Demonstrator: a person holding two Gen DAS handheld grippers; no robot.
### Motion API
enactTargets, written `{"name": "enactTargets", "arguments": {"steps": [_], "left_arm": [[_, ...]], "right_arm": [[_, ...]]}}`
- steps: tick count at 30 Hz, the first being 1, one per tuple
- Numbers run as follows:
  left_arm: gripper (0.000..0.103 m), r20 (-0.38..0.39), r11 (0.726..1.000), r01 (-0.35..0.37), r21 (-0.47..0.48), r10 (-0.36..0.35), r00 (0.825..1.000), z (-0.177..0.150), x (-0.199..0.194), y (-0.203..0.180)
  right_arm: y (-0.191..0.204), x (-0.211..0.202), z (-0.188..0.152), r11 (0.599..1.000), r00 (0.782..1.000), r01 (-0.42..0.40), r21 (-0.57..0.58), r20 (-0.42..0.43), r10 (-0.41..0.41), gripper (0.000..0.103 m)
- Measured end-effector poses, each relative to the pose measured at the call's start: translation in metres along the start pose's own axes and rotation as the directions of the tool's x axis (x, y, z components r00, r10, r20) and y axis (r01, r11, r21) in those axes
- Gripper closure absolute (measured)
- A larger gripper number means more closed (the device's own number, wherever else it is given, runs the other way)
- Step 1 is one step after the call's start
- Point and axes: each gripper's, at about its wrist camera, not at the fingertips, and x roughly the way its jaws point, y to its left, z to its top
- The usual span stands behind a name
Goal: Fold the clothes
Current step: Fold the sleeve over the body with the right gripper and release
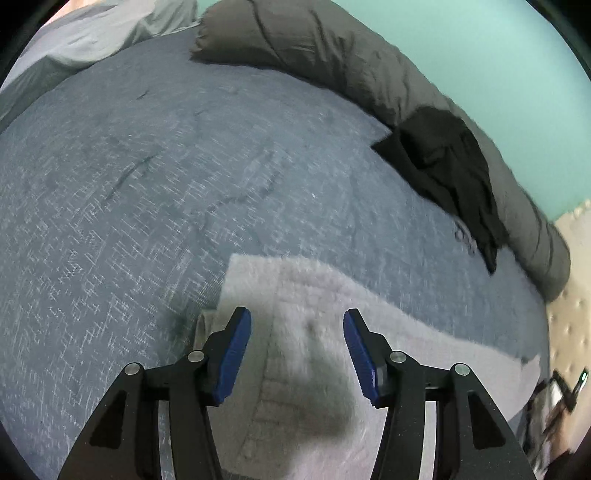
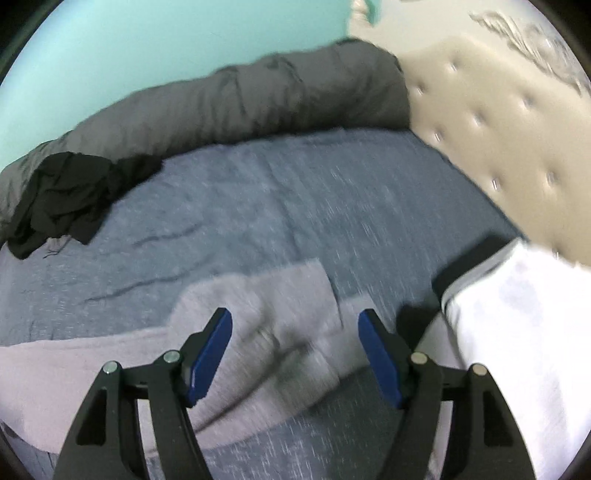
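A light grey knit garment lies flat on the blue bedspread. My left gripper hovers open just above it, blue pads apart, nothing between them. In the right wrist view the same grey garment spreads to the left with a rumpled end under my right gripper, which is open and holds nothing. A crumpled black garment rests against the rolled grey duvet, seen too as the black garment at the left. Both views are blurred by motion.
A rolled dark grey duvet runs along the far side by the teal wall. A cream tufted headboard stands at the right. A white fabric item with a black band lies at the right edge. Grey bedding bunches at the far left.
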Motion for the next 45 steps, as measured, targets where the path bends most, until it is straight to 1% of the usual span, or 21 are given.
{"name": "enactTargets", "arguments": {"steps": [4, 6, 9, 11, 14, 15, 16, 17, 18, 19, 21, 24, 30, 33, 34, 37, 38, 39, 41, 43, 45], "left_arm": [[0.047, -0.024, 0.999, 0.01, 0.044, -0.009, 1.0, -0.017, 0.008, -0.011], [0.047, -0.03, 0.998, 0.015, 0.055, -0.013, 0.999, -0.025, 0.012, -0.014], [0.047, -0.03, 0.997, 0.004, 0.081, -0.002, 1.0, -0.031, 0.015, -0.018], [0.047, -0.024, 0.995, -0.008, 0.101, 0.011, 1.0, -0.033, 0.016, -0.02], [0.047, -0.018, 0.994, -0.008, 0.107, 0.01, 1.0, -0.036, 0.014, -0.02], [0.047, -0.017, 0.994, -0.006, 0.107, 0.008, 1.0, -0.037, 0.013, -0.02], [0.047, -0.015, 0.994, -0.005, 0.107, 0.007, 1.0, -0.038, 0.012, -0.019], [0.047, -0.014, 0.994, -0.004, 0.107, 0.005, 1.0, -0.039, 0.011, -0.019], [0.047, -0.013, 0.994, -0.004, 0.109, 0.005, 1.0, -0.04, 0.01, -0.019], [0.047, -0.012, 0.994, -0.004, 0.111, 0.005, 1.0, -0.041, 0.009, -0.019], [0.047, -0.014, 0.994, -0.002, 0.108, 0.003, 1.0, -0.042, 0.009, -0.018], [0.047, -0.017, 0.994, 0.001, 0.105, 0.001, 1.0, -0.043, 0.009, -0.017], [0.047, -0.017, 0.993, 0.007, 0.12, -0.005, 1.0, -0.046, 0.0, -0.019], [0.047, -0.015, 0.993, 0.015, 0.114, -0.013, 1.0, -0.049, -0.003, -0.019], [0.047, -0.015, 0.994, 0.018, 0.112, -0.016, 1.0, -0.049, -0.004, -0.02], [0.047, -0.02, 0.995, 0.021, 0.102, -0.019, 1.0, -0.053, -0.005, -0.021], [0.047, -0.023, 0.995, 0.023, 0.099, -0.021, 1.0, -0.053, -0.005, -0.021], [0.047, -0.025, 0.995, 0.024, 0.1, -0.022, 0.999, -0.054, -0.006, -0.023], [0.047, -0.029, 0.993, 0.026, 0.115, -0.022, 0.999, -0.055, -0.01, -0.025], [0.047, -0.031, 0.993, 0.027, 0.118, -0.023, 0.999, -0.056, -0.01, -0.026], [0.047, -0.033, 0.992, 0.028, 0.119, -0.024, 0.999, -0.058, -0.01, -0.026]], "right_arm": [[-0.007, 0.023, -0.019, 0.997, 0.998, -0.019, 0.07, -0.062, 0.023, 0.031], [-0.006, 0.029, -0.025, 0.994, 0.997, -0.046, 0.095, -0.064, 0.053, 0.031], [0.001, 0.045, -0.032, 0.988, 0.991, -0.08, 0.131, -0.098, 0.093, 0.031], [0.008, 0.061, -0.038, 0.987, 0.985, -0.076, 0.141, -0.144, 0.096, 0.031], [0.013, 0.067, -0.041, 0.983, 0.985, -0.086, 0.163, -0.135, 0.109, 0.031], [0.015, 0.069, -0.042, 0.983, 0.986, -0.084, 0.165, -0.132, 0.107, 0.035], [0.018, 0.07, -0.042, 0.982, 0.986, -0.089, 0.164, -0.124, 0.11, 0.045], [0.021, 0.071, -0.043, 0.982, 0.987, -0.093, 0.162, -0.116, 0.113, 0.052], [0.024, 0.07, -0.044, 0.984, 0.987, -0.097, 0.15, -0.109, 0.114, 0.067], [0.027, 0.069, -0.045, 0.985, 0.988, -0.101, 0.137, -0.103, 0.115, 0.087], [0.032, 0.068, -0.046, 0.988, 0.989, -0.103, 0.112, -0.098, 0.114, 0.094], [0.035, 0.058, -0.044, 0.989, 0.992, -0.109, 0.098, -0.061, 0.115, 0.097], [0.027, 0.004, -0.018, 1.0, 0.999, -0.001, 0.016, 0.035, 0.001, 0.097], [0.029, -0.004, -0.013, 0.992, 0.997, 0.074, -0.103, -0.001, -0.075, 0.097], [0.024, 0.001, -0.018, 0.991, 0.995, 0.077, -0.11, -0.058, -0.084, 0.097], [0.009, 0.03, -0.039, 0.993, 0.98, 0.079, -0.085, -0.175, -0.093, 0.097], [0.005, 0.036, -0.044, 0.994, 0.979, 0.081, -0.079, -0.183, -0.094, 0.096], [0.001, 0.041, -0.049, 0.994, 0.978, 0.083, -0.072, -0.187, -0.095, 0.094], [-0.008, 0.042, -0.056, 0.994, 0.984, 0.086, -0.065, -0.154, -0.095, 0.078], [-0.016, 0.039, -0.059, 0.994, 0.987, 0.094, -0.052, -0.122, -0.1, 0.059], [-0.025, 0.033, -0.06, 0.994, 0.99, 0.102, -0.022, -0.099, -0.104, 0.051]]}}
